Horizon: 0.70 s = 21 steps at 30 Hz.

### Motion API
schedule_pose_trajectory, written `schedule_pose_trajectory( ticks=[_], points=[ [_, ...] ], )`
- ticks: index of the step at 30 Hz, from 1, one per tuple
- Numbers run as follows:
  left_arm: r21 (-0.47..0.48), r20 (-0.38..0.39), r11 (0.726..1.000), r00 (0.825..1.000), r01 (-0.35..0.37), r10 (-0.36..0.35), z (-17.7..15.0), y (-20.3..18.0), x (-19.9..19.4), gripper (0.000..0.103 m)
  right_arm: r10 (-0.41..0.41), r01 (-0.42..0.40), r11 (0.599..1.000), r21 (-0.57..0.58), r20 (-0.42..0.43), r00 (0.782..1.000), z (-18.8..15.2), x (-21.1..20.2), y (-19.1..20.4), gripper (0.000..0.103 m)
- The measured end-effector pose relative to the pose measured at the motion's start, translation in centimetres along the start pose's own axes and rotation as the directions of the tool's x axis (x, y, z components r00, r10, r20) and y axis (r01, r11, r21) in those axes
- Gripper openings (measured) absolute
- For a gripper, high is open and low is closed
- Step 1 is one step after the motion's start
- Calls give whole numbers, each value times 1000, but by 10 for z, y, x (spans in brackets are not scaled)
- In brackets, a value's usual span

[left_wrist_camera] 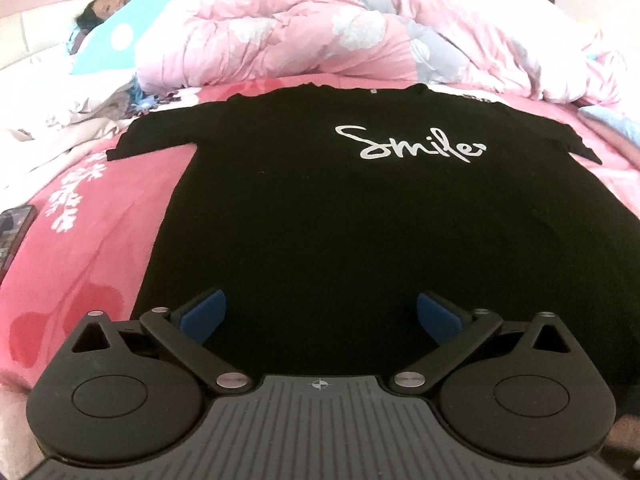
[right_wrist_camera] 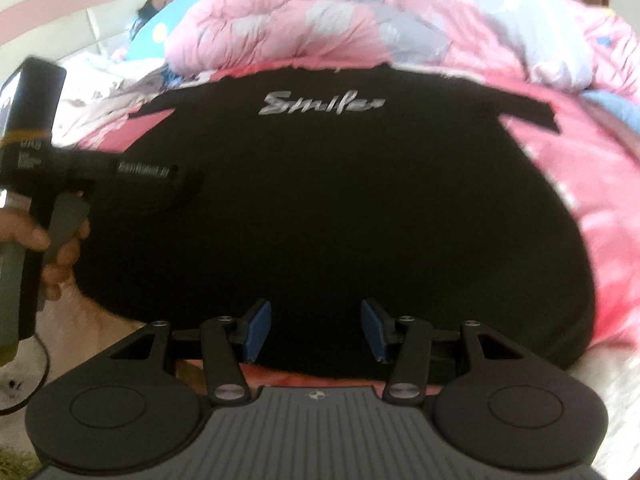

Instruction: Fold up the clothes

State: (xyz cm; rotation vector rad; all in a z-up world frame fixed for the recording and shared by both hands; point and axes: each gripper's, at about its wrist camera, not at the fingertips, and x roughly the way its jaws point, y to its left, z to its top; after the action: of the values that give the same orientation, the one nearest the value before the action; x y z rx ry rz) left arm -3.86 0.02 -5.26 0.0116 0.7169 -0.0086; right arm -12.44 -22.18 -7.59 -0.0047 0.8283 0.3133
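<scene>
A black T-shirt [left_wrist_camera: 320, 208] with white "Smile" lettering lies flat, front up, on a pink bed sheet [left_wrist_camera: 100, 232], both sleeves spread out. My left gripper [left_wrist_camera: 322, 314] hovers over the shirt's lower hem area, open, with nothing between its blue pads [left_wrist_camera: 204, 314]. In the right wrist view the same T-shirt [right_wrist_camera: 328, 208] fills the middle, blurred. My right gripper [right_wrist_camera: 316, 330] is open just above the shirt's near hem, holding nothing. At the left edge of that view a hand [right_wrist_camera: 60, 252] holds the left gripper's body [right_wrist_camera: 36, 168].
A bunched pink floral duvet [left_wrist_camera: 320, 28] lies beyond the shirt's collar. A turquoise pillow [left_wrist_camera: 116, 36] sits at the far left. A phone [left_wrist_camera: 14, 232] rests on the sheet at the left edge. The bed's near edge [right_wrist_camera: 600, 380] drops off at the lower right.
</scene>
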Motion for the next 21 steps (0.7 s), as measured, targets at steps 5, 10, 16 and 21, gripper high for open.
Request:
schedule_pose_trajectory(
  ticks=[5, 10, 16, 21],
  points=[
    [-5, 35, 1000, 999, -3, 3, 1, 3, -12, 102, 74, -65, 991, 114, -81, 994, -13, 12, -5, 50],
    [-4, 75, 1000, 997, 19, -19, 4, 7, -26, 102, 114, -109, 987, 118, -40, 993, -15, 0, -5, 42],
    [-37, 82, 998, 996, 50, -47, 9, 12, -30, 102, 62, -68, 995, 77, 84, 995, -1, -19, -9, 33],
    [-36, 94, 997, 994, 62, -58, 13, 11, -30, 103, -5, -7, 998, 55, 210, 978, 19, -32, -17, 29]
  ],
)
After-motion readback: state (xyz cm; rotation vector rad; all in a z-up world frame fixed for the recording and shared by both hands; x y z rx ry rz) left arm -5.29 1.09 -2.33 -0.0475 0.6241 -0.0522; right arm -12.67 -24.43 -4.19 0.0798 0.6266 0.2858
